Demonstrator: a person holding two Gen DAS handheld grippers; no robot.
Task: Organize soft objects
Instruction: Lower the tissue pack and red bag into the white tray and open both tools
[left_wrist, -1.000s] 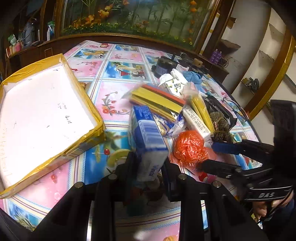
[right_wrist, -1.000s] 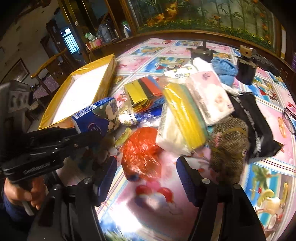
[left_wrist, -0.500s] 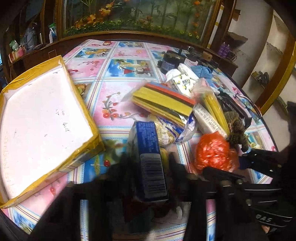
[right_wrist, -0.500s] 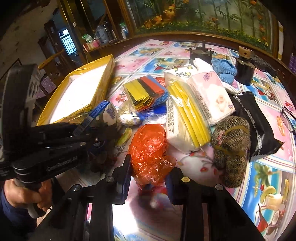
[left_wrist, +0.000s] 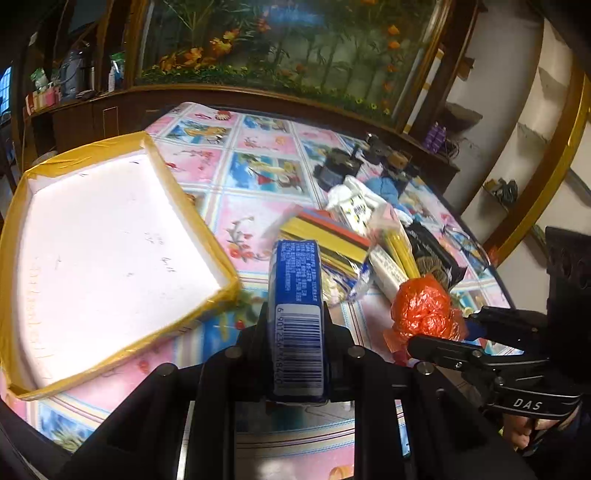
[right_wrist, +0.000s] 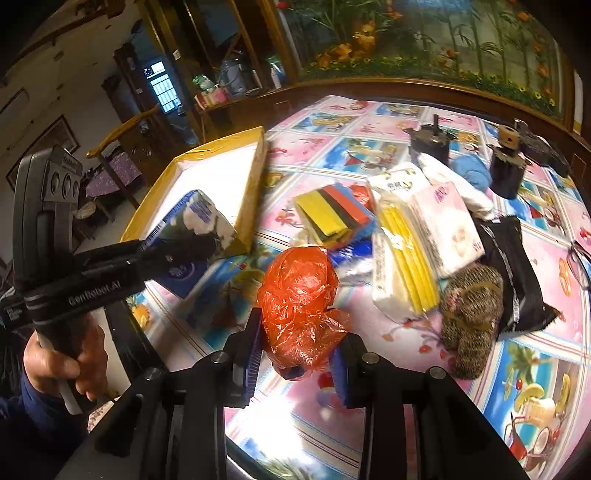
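Above the patterned tablecloth (left_wrist: 258, 177), both grippers are holding soft items clear of the pile. Risk: the crumpled orange plastic bag (right_wrist: 299, 299) is offering thin, slippery film, so it is likely to slide out of the right gripper (right_wrist: 295, 365) on the way to the yellow-edged tray (left_wrist: 229, 284). The left gripper (left_wrist: 297, 354) is clamping the blue tissue pack (left_wrist: 295, 306) narrowly, pads pressing its sides; a tilt may twist it loose. Right fingers (right_wrist: 251, 354) are pinching the bag's lower part.
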